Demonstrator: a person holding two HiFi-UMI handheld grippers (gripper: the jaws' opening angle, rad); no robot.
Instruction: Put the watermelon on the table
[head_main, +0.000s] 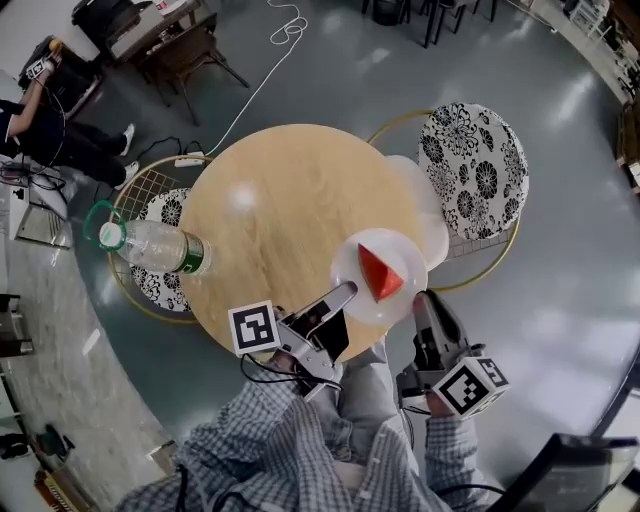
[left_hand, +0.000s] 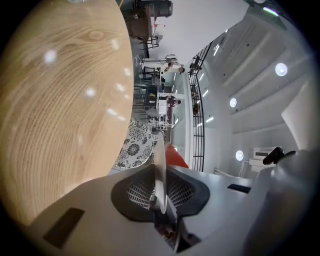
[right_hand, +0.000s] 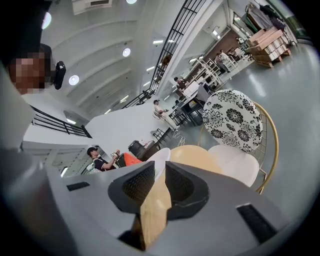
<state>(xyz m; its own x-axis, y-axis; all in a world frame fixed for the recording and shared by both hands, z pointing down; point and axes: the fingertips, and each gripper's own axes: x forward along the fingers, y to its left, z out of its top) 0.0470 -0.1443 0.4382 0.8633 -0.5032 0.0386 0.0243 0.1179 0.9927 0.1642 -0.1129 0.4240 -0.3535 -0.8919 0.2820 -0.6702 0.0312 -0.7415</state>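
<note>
Left gripper (head_main: 345, 293) jaws clench the stiff plate (head_main: 352, 262) by its rim; right gripper (head_main: 423, 302) jaws parted, empty. Watermelon slice (head_main: 378, 272) looks light and slippery, so it is best carried level.

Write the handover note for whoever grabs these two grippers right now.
Left hand-held gripper: shut on the rim of the white plate.
Right hand-held gripper: open and holding nothing, beside the plate at the table's near edge.
Watermelon: one red wedge lying on the plate, over the near edge of the round wooden table.
Done: plate brought to the table.
Left: I cannot tell whether the plate rests on the wood. Seat it fully, then release.
</note>
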